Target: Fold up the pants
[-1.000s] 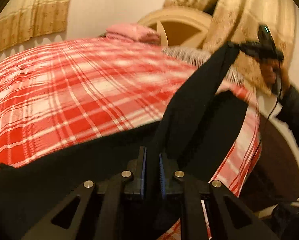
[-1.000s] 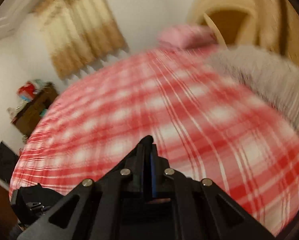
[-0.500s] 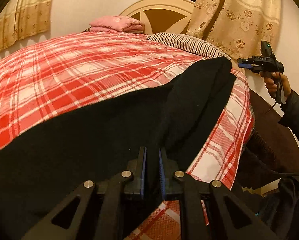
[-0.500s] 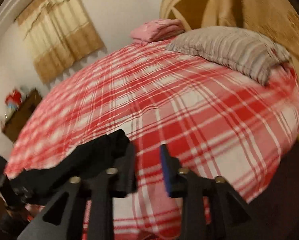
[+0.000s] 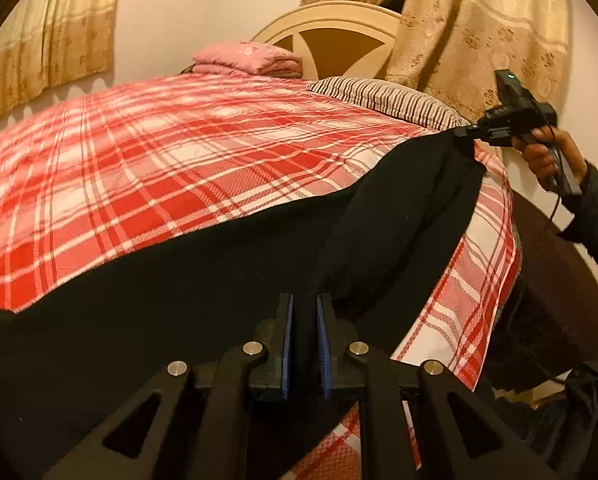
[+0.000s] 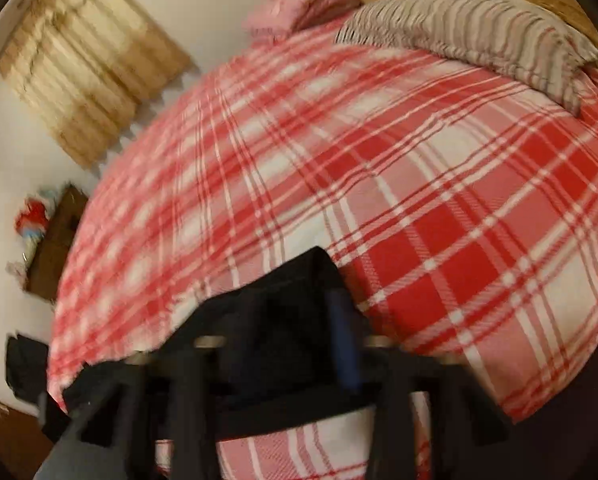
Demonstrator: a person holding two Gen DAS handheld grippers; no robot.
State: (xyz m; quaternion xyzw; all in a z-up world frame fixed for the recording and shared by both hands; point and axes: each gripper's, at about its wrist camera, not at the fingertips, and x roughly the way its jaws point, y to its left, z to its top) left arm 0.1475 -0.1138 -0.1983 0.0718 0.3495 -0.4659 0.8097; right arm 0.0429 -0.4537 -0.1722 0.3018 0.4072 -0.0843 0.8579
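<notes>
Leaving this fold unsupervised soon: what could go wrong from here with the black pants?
1. The right gripper, whose jaws have just closed, pinches only the tip of the pants; that thin bite could slip under tension.
2. The pants lie by the edge of the plaid bedspread, so slack may slide off.
3. A ridge of cloth ahead of the left gripper may fold in crooked.

Plaid bedspread [image 5: 159, 168] lies bare across the bed's middle. Striped pillow [image 5: 383, 98] and folded pink bedding [image 5: 247, 58] block the headboard end.

Left gripper [image 5: 303, 340] jaws nearly closed; right gripper [image 5: 465, 133] jaws pinched shut, hand [image 5: 547, 156] gripping its handle.
</notes>
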